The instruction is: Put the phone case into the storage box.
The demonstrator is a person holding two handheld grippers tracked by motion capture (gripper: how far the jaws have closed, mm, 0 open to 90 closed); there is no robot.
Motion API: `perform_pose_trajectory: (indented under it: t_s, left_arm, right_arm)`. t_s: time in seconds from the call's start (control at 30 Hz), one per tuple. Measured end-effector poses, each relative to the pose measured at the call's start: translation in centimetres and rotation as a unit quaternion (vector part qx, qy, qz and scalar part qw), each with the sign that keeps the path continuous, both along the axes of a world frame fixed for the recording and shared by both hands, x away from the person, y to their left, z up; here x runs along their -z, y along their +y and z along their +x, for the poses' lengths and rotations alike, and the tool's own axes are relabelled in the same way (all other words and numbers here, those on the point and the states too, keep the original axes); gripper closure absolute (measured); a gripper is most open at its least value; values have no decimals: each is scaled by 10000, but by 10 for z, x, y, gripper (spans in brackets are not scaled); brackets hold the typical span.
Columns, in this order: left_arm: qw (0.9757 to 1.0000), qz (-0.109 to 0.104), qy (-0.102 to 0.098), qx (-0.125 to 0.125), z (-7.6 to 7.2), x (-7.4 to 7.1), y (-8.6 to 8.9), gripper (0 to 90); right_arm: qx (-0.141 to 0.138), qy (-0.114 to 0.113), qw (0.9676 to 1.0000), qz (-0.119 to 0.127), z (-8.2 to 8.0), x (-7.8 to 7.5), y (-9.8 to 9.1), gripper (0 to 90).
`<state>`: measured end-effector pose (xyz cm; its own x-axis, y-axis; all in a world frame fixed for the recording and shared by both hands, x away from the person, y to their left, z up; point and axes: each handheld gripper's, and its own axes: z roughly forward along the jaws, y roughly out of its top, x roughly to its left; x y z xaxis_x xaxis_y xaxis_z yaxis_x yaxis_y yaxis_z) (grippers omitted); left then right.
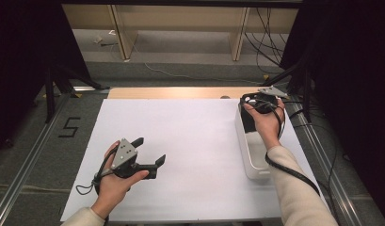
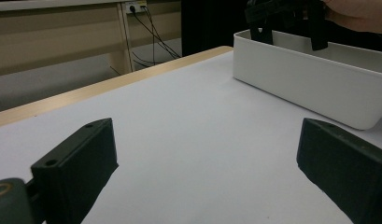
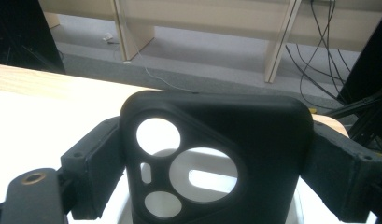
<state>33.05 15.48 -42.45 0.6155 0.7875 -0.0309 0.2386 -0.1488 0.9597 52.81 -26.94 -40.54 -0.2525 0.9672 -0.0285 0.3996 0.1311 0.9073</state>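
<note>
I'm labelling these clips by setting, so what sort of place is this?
Probably a lab or recording room, not a home. A bare white table stands between black curtains, loose cables trail over grey carpet, and the floor has a taped number beside a metal rail.

left claw (image 1: 150, 151): jaws apart, low | right claw (image 3: 216, 163): clamped, raised

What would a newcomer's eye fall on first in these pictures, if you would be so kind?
Most striking is the black phone case with round camera cut-outs, clamped between the right gripper's jaws above the far end of the white bin at the table's right edge. The left gripper hangs open over the bare white sheet.
</note>
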Motion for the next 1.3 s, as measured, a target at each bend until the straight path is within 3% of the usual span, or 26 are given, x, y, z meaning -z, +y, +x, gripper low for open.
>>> perform_pose_trajectory:
  t_s: [1.3]
  left_arm:
    - [10000,3,15,-9,1,0,2,31]
  right_arm:
    - [116,47,9999,53,20,11,4,130]
